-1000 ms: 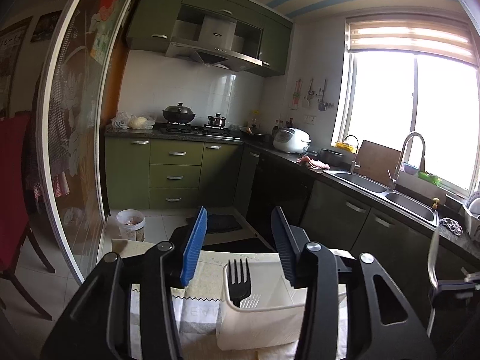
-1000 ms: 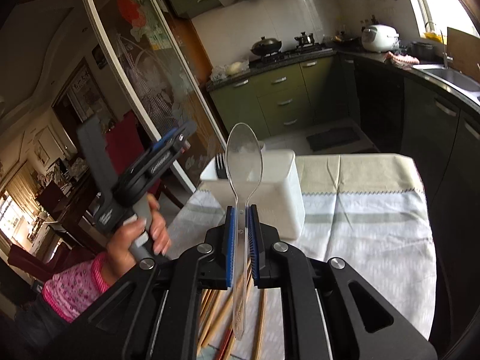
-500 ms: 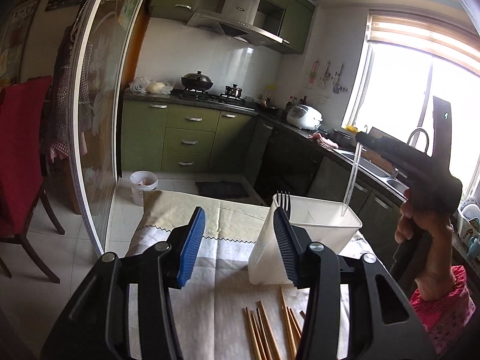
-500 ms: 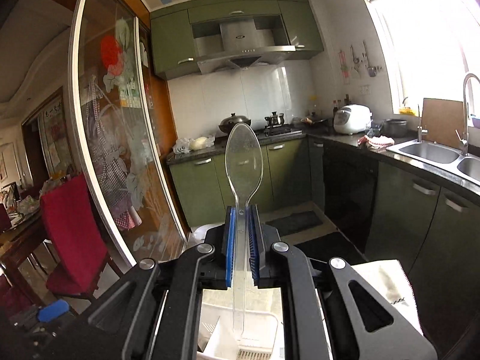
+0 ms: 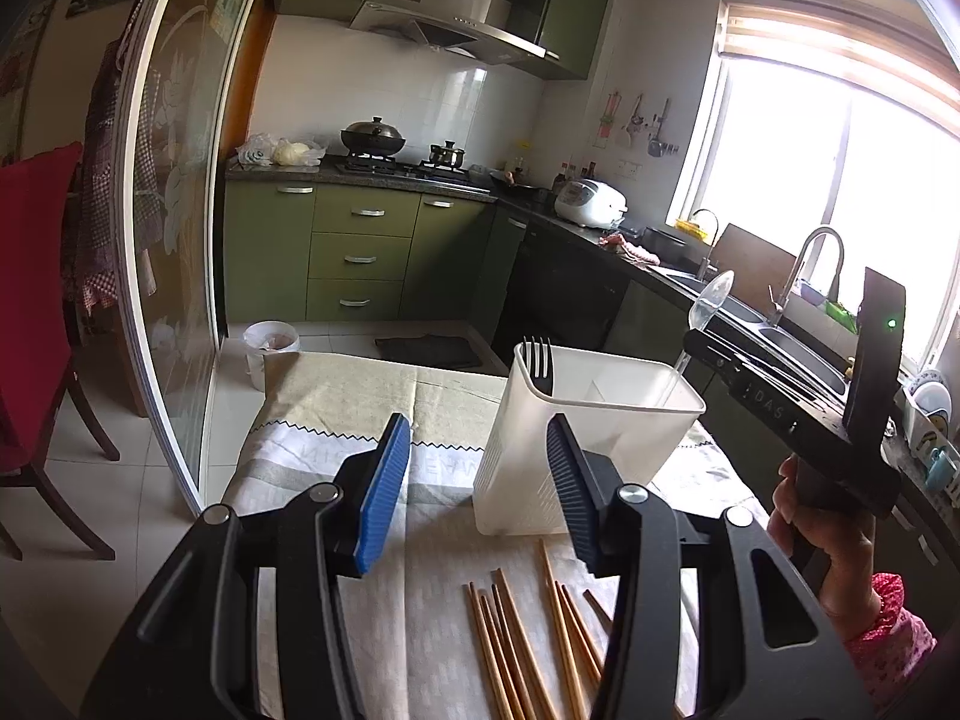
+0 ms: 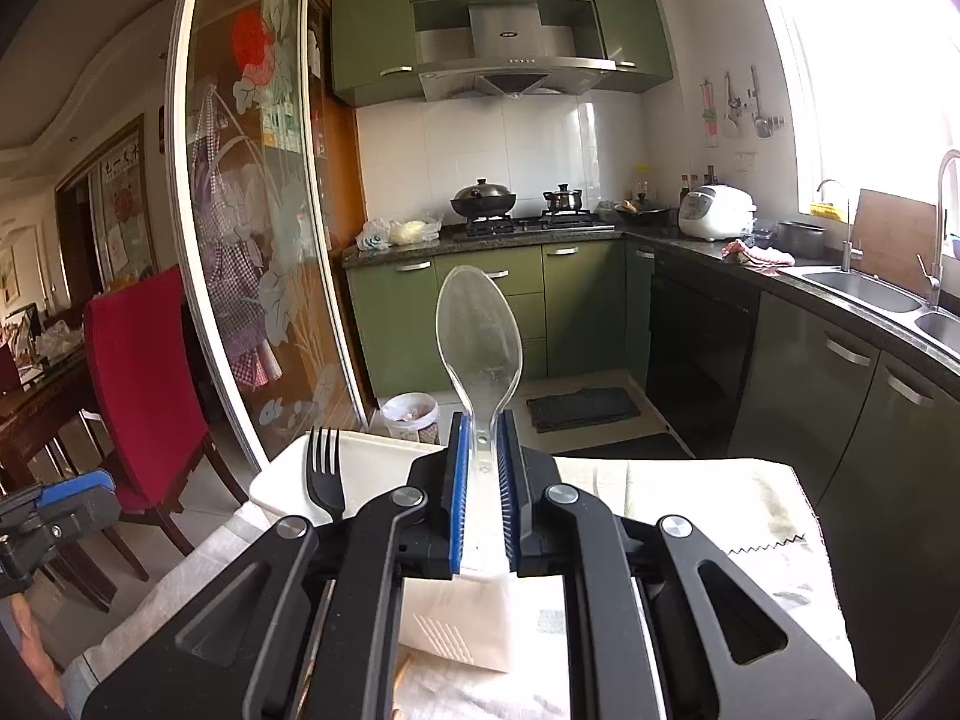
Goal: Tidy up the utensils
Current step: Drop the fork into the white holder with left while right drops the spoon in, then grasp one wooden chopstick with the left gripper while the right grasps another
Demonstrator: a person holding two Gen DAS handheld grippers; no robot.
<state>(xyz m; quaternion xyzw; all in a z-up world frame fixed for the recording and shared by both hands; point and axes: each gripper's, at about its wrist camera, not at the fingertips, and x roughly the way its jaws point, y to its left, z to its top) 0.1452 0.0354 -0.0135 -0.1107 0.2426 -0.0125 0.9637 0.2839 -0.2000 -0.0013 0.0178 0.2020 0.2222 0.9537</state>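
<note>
Right wrist view: the right gripper [image 6: 480, 480] fingers have just been opening around the clear plastic spoon [image 6: 479, 336] – released handle-down into the white utensil holder [image 5: 606, 420]; the left gripper [image 5: 480, 480] is half-open, empty.

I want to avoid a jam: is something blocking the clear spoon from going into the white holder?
Nothing visible does. The clear spoon already dips into the white holder at its right end; the black fork stands apart at the far-left corner.
</note>
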